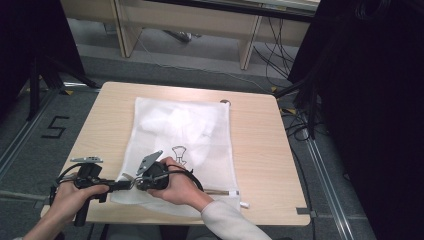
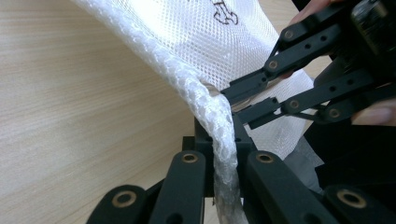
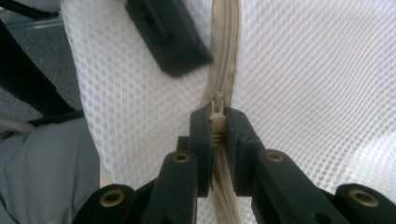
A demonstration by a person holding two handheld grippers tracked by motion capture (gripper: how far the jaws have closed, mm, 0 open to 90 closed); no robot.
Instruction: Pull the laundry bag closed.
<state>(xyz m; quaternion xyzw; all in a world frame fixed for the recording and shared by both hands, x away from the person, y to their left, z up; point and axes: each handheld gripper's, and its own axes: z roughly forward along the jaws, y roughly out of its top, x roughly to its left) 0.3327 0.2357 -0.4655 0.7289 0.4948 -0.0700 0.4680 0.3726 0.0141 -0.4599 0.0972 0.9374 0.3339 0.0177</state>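
Note:
A white mesh bag (image 1: 186, 131) with a small dark print lies flat on the wooden table (image 1: 260, 150). At its near left corner my two grippers meet. My left gripper (image 1: 129, 185) is shut on the bag's thick rolled edge (image 2: 205, 100), which runs up between its jaws (image 2: 220, 140). My right gripper (image 1: 133, 177) comes from the right, a hand around its body. In the right gripper view it (image 3: 217, 122) is shut on the beige zipper pull (image 3: 216, 108), with the zipper tape (image 3: 227, 37) running away ahead. My right gripper's tips (image 2: 239, 101) sit just beyond the rolled edge.
The table's near edge lies just below both hands. A small white tag (image 1: 244, 204) lies at the bag's near right corner. Cables (image 1: 295, 122) trail on the floor at the right, and wooden furniture legs (image 1: 248, 47) stand behind the table.

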